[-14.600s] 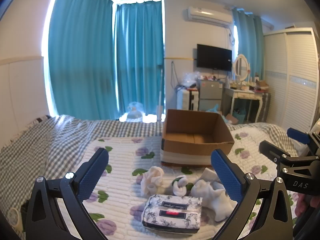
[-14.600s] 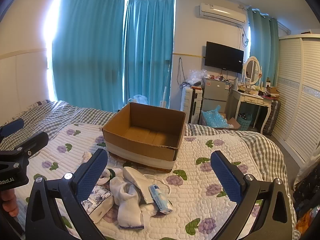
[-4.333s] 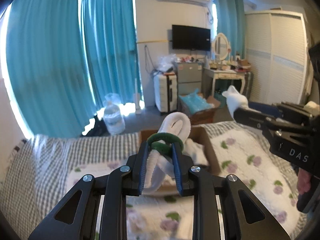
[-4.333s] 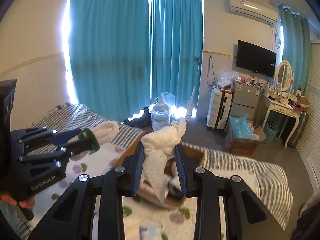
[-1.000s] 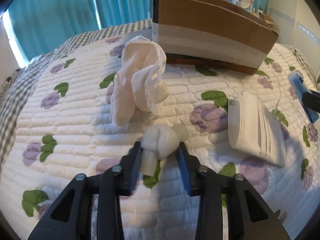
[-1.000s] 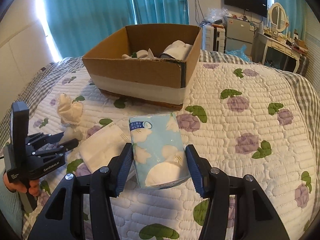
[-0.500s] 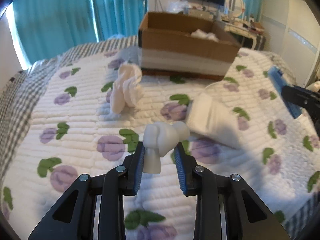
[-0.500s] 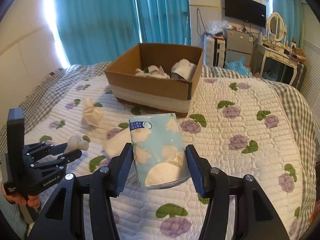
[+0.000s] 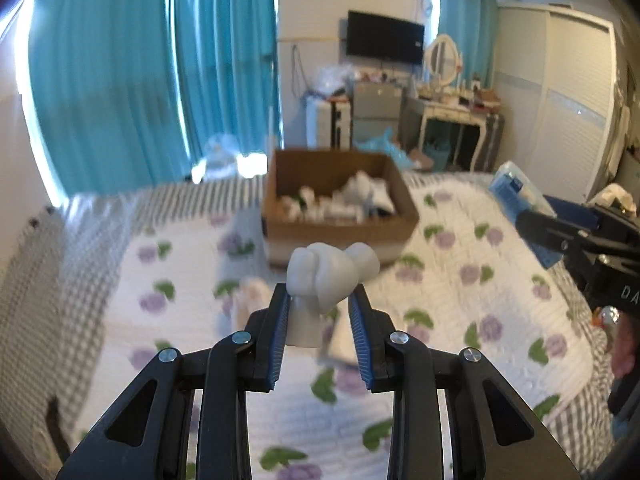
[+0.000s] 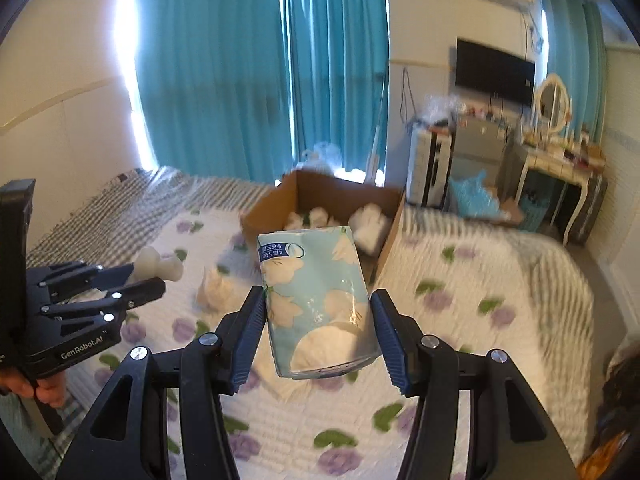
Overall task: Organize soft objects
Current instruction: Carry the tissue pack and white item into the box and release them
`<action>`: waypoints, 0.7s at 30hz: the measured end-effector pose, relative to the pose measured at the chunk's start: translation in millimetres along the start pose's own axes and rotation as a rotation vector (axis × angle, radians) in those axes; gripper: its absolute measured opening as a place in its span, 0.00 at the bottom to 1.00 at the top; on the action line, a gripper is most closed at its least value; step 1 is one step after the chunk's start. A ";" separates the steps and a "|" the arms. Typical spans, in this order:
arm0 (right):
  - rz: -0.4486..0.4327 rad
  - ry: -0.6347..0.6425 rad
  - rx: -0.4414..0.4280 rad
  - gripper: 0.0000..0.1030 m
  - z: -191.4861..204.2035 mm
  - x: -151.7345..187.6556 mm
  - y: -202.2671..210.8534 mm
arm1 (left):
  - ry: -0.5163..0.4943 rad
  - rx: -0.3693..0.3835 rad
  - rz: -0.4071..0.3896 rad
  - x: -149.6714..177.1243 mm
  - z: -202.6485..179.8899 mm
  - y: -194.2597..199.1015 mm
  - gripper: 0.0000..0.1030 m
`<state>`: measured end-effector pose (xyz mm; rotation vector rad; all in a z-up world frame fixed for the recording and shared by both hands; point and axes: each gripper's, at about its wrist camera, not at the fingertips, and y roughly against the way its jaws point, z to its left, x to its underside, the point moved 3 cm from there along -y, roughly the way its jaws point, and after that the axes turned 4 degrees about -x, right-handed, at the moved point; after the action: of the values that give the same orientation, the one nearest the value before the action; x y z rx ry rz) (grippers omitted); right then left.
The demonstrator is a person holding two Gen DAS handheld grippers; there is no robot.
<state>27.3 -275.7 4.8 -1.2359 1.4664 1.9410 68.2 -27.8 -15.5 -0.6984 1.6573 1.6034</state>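
Both tongs [image 9: 319, 300] higher vs before

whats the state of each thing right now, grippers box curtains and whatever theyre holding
left gripper: shut on sock bundle
sock bundle: held above the bed
right gripper: shut on tissue pack
tissue pack: held above the bed
cardboard box: open, partly filled
curtains: drawn

Glossy plastic tissue pack [image 10: 316, 300] (crinkled wrap), matt cardboard box [image 9: 340, 232], quilted cloth bedspread [image 9: 460, 300]
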 end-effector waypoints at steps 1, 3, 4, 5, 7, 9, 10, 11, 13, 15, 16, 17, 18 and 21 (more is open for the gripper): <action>-0.015 0.009 0.002 0.52 -1.1 -10.8 4.1 | 0.002 0.007 -0.015 -13.8 1.1 2.4 0.28; -0.039 0.022 0.000 0.52 -4.4 -29.4 9.6 | 0.005 0.012 -0.038 -32.6 3.5 4.4 0.28; -0.055 0.030 0.002 0.52 -6.1 -41.9 12.0 | 0.002 0.008 -0.052 -42.4 3.8 4.9 0.28; -0.065 0.036 0.005 0.52 -7.7 -52.6 13.0 | -0.006 0.003 -0.067 -53.5 3.6 4.2 0.28; -0.082 0.046 0.006 0.52 -11.3 -77.1 10.1 | -0.021 -0.004 -0.090 -69.1 2.6 0.8 0.28; -0.089 0.051 0.012 0.52 -14.3 -95.0 3.9 | -0.037 -0.007 -0.107 -85.5 0.8 -10.1 0.29; -0.092 0.054 0.013 0.52 -16.6 -107.4 -3.1 | -0.041 -0.008 -0.111 -92.4 -0.3 -17.1 0.29; -0.094 0.056 0.013 0.52 -18.8 -115.1 -8.0 | -0.042 -0.009 -0.112 -95.6 -0.7 -22.0 0.29; -0.096 0.054 0.007 0.52 -23.1 -132.9 -23.7 | -0.043 0.000 -0.102 -107.6 -2.3 -42.3 0.29; -0.092 0.050 -0.002 0.52 -27.2 -148.8 -44.2 | -0.038 0.007 -0.095 -115.7 -3.6 -61.3 0.29; -0.089 0.051 -0.002 0.52 -28.7 -154.1 -53.0 | -0.041 0.005 -0.090 -119.7 -4.3 -74.4 0.29; -0.083 0.055 -0.001 0.52 -29.9 -159.0 -63.8 | -0.044 0.003 -0.084 -121.8 -6.0 -85.3 0.29; -0.077 0.059 0.001 0.52 -31.5 -162.9 -74.2 | -0.051 0.005 -0.074 -124.2 -6.9 -99.9 0.29; -0.053 0.051 -0.002 0.52 -38.3 -170.1 -113.1 | -0.067 -0.001 -0.057 -127.0 -7.4 -128.6 0.29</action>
<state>216.7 -238.9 82.2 -1.3209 1.4420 1.8902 245.0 -57.9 7.7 -0.6795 1.5754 1.5708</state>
